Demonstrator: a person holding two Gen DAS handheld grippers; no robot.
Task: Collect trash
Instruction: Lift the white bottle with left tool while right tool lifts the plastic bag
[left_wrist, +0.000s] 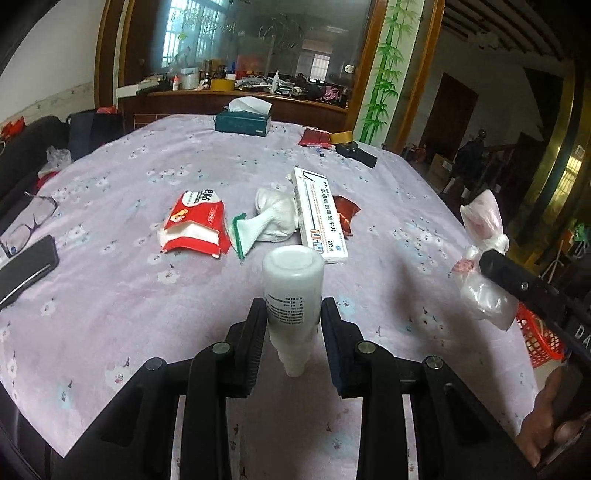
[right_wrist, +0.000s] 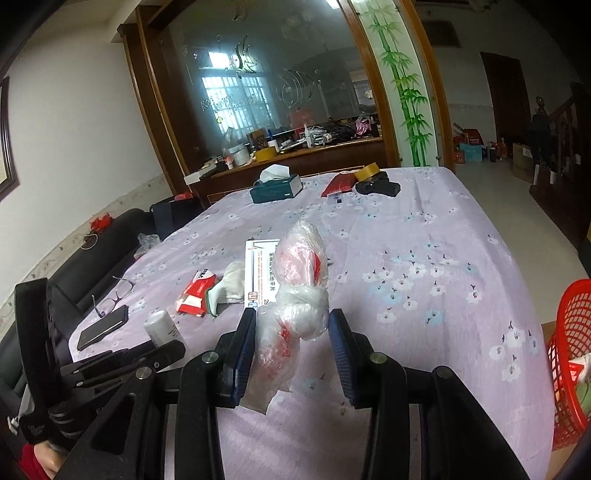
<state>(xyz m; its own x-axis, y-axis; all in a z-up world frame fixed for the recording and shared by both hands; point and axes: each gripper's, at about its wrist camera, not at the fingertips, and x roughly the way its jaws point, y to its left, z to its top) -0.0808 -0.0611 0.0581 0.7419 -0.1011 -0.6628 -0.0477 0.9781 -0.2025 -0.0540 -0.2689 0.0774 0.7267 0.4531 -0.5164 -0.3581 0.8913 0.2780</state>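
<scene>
Left gripper (left_wrist: 294, 321) clamps a bottle (left_wrist: 293, 291); right gripper (right_wrist: 292, 328) pinches a bag (right_wrist: 295, 295). Box (left_wrist: 319, 214), glove (left_wrist: 271, 218), tissues (left_wrist: 194, 225) lie beyond; basket (right_wrist: 570, 354) right.

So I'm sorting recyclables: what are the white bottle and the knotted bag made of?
The white bottle in the left tongs looks like opaque, smooth, slightly glossy plastic with printed text. The knotted bag in the right tongs appears to be thin translucent plastic film, crinkled and shiny, with red print.
</scene>
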